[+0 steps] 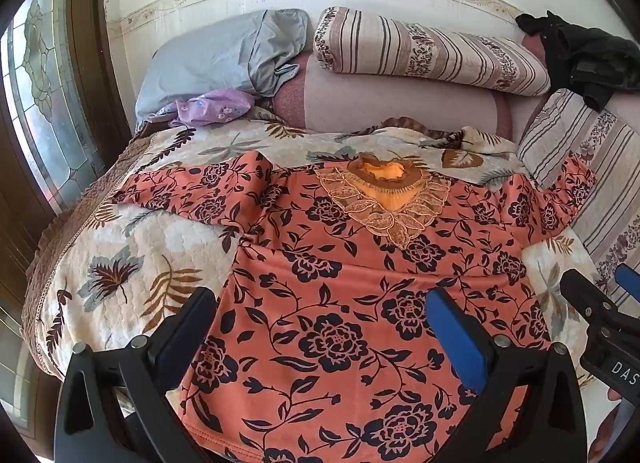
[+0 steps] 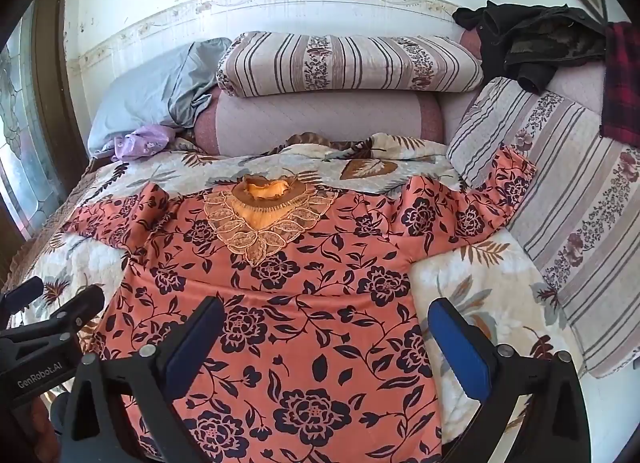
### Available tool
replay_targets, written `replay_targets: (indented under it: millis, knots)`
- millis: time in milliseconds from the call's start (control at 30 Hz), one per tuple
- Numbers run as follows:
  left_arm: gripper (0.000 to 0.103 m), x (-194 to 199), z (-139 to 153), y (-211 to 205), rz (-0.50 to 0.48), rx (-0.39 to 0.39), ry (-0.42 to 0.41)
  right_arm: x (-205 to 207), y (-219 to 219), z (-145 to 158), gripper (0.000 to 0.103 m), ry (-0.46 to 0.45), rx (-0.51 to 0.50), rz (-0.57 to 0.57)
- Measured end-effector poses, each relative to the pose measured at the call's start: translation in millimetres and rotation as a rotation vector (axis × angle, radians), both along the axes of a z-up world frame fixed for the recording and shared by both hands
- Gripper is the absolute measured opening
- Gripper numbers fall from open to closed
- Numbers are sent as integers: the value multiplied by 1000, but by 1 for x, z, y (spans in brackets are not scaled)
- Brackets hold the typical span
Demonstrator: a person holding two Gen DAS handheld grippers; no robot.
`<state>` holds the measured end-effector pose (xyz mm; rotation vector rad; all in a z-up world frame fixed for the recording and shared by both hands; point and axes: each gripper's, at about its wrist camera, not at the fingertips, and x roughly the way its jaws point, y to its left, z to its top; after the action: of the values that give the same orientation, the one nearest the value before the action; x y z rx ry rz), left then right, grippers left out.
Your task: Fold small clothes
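An orange top [image 1: 352, 303] [image 2: 304, 303] printed with dark flowers lies flat on the quilted bedspread, front up, sleeves spread to both sides. Its lace collar [image 1: 384, 199] [image 2: 264, 215] points toward the pillows. My left gripper [image 1: 320, 323] hovers open over the shirt's lower left part, nothing between its fingers. My right gripper [image 2: 328, 331] is open too, above the shirt's lower right side, one finger over the cloth and the other over the bedspread. Each gripper shows at the edge of the other's view: the right gripper [image 1: 600, 303] and the left gripper [image 2: 52, 303].
A leaf-patterned bedspread [image 1: 132, 247] [image 2: 480, 283] covers the bed. At the head are a grey pillow [image 1: 224, 55], a striped folded quilt [image 1: 432, 51] and a purple cloth [image 1: 212, 107]. A striped cushion [image 2: 560, 199] and dark clothes [image 2: 532, 43] lie at the right. A glazed door [image 1: 40, 83] stands left.
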<state>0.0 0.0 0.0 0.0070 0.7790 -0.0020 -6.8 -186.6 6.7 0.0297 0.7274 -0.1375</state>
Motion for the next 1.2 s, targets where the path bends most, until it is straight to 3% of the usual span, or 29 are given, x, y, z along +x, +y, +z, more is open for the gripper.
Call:
replay_targets:
  millis: [867, 1200]
  knots:
    - [103, 1, 7, -4, 1, 12, -7, 3, 6, 8, 103, -11, -17, 18]
    - [103, 0, 6, 0, -6, -30, -9, 3, 6, 8, 103, -11, -15, 21]
